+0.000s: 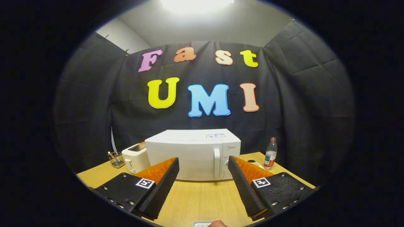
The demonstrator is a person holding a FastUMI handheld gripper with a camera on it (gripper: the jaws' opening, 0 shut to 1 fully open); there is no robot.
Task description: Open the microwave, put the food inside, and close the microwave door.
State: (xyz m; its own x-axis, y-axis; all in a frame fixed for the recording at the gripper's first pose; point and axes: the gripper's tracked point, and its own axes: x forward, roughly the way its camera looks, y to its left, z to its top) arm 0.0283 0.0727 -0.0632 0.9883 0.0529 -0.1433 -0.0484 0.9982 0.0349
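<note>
- Gripper (pixel 203 171) fingers spread wide apart, holding nothing, above the tabletop (pixel 202 198).
- Microwave (pixel 192 154) beyond them, door closed.
- Toaster (pixel 135 159) touches its left side; bottle (pixel 270 153) stands far right.

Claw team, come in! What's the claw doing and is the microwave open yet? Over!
Claw open, holding nothing, above bare table. Microwave ahead beyond the fingers, door shut, handle untouched. Nothing between claw and door.

On the desk (pixel 195 198), the microwave (pixel 192 154) stands beyond the spread tongs (pixel 203 167), door closed. A toaster (pixel 135 159) touches its left side, a pen holder (pixel 116 159) further left; a bottle (pixel 270 153) stands right.
</note>
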